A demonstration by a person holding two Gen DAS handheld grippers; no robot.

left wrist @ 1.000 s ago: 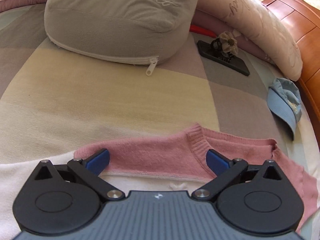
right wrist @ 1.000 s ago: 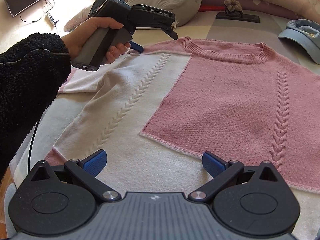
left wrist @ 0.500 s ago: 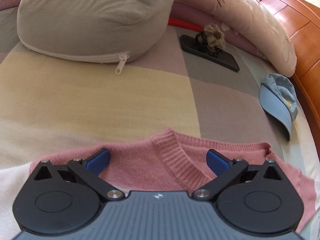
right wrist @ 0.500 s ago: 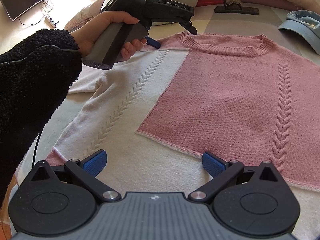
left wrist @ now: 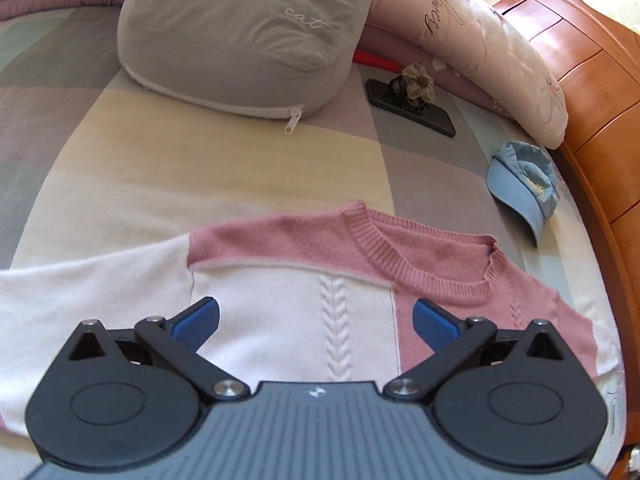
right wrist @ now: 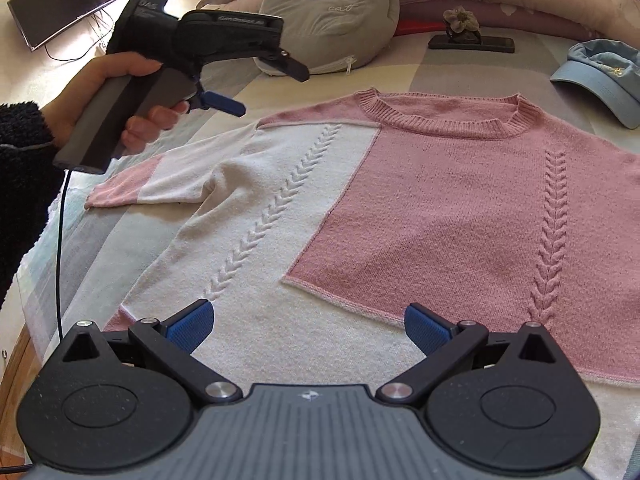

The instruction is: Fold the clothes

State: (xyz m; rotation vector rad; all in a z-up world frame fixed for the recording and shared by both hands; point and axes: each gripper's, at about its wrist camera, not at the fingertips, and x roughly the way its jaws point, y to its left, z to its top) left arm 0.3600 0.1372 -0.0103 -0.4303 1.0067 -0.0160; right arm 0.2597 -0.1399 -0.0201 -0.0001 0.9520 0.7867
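A pink and white knit sweater lies spread flat, front up, on the bed, its ribbed collar toward the pillows. Its left sleeve stretches out sideways with a pink cuff. My left gripper hangs open above the sweater's white shoulder panel, with nothing between its blue pads. In the right wrist view the same left gripper is held by a hand above the bed, left of the shoulder. My right gripper stands open over the white lower hem area, holding nothing.
A grey cat cushion and long pink pillows lie at the head of the bed. A dark phone with a flower clip, a blue cap and the wooden bed frame are at the right. A checked bedsheet surrounds the sweater.
My left gripper has lifted and drawn back from the collar and shoulder edge, so more of the sweater shows beneath it. The right gripper has stayed almost still over the hem.
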